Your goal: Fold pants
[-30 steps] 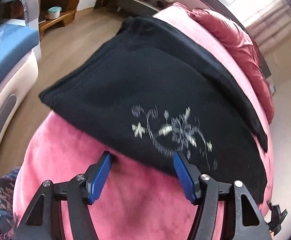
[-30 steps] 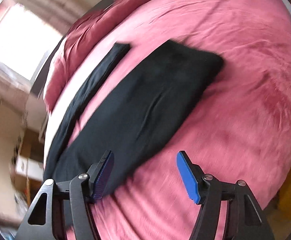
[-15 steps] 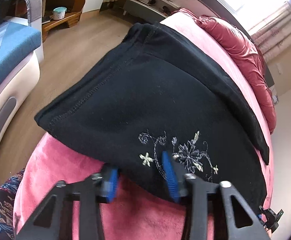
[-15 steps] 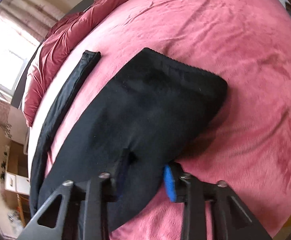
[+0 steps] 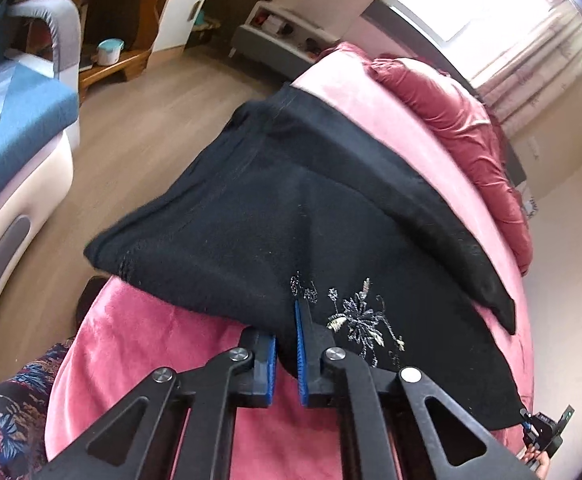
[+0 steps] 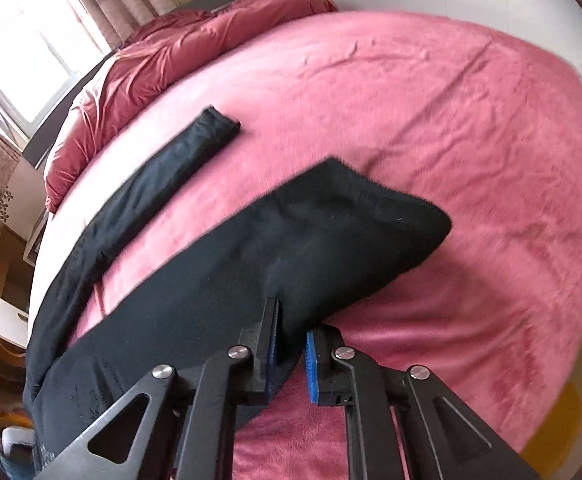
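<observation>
Black pants (image 5: 291,216) with pale flower embroidery lie on a pink bed (image 5: 163,344). My left gripper (image 5: 287,344) is shut on the near edge of the waist end, just left of the embroidery. In the right wrist view the same pants (image 6: 219,292) show two legs: the near leg ends at a hem (image 6: 391,220), the far leg (image 6: 195,140) lies apart toward the pillows. My right gripper (image 6: 291,344) is shut on the near edge of the near leg, and the cloth lifts a little off the bed (image 6: 471,140).
A dark red duvet (image 5: 451,120) is bunched along the far side of the bed. Wooden floor (image 5: 131,128), a blue and white sofa (image 5: 11,128) and wooden shelves lie left of the bed. A window (image 6: 23,52) with curtains is beyond the pillows.
Both grippers went from wide open to shut on the near edge of the pants. The cloth now bunches up between the pads and rises slightly.
</observation>
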Available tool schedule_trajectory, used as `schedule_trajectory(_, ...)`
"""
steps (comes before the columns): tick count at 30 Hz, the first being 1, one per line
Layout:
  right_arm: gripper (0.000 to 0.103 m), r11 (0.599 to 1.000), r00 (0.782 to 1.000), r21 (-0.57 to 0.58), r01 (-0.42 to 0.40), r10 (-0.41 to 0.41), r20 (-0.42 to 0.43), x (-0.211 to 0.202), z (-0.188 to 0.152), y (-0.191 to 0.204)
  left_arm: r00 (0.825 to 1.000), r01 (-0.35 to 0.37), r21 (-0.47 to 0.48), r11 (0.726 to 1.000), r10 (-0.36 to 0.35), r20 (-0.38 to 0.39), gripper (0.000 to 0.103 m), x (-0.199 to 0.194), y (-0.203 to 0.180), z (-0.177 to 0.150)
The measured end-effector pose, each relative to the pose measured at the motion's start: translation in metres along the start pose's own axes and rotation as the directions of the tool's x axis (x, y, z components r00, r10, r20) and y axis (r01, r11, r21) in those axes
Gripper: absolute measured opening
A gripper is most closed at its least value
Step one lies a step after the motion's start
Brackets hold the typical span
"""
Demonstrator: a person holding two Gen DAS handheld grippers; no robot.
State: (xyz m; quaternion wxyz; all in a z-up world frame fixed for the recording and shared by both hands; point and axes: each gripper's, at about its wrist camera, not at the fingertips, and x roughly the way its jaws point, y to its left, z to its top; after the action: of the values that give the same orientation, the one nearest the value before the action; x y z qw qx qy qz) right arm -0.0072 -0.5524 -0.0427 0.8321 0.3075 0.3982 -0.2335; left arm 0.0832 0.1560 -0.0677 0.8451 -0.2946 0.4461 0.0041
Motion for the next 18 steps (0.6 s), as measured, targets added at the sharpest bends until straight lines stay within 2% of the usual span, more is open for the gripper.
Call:
schedule_trajectory(8,0.011,1.000,1.000,-0.011,0.007,-0.007,0.025,-0.032,0.001,-0.016,1.000,0.020,0.037,0.999,-0.021,0.013,0.007,-0.036,-0.012,-0.013)
schedule_trajectory(14,0.011,0.998,0.998,0.023,0.059,-0.058,-0.014,-0.035,-0.021,-0.053,0.999,0.007,0.093,0.996,-0.002,-0.050,0.007,-0.040,-0.009,-0.038)
schedule_trajectory(18,0.011,0.988,0.989,0.065,0.138,-0.134,-0.062,-0.023,-0.034,-0.084,0.992,-0.032,0.112,0.993,0.045,-0.118,0.007,-0.029,-0.006,-0.053)
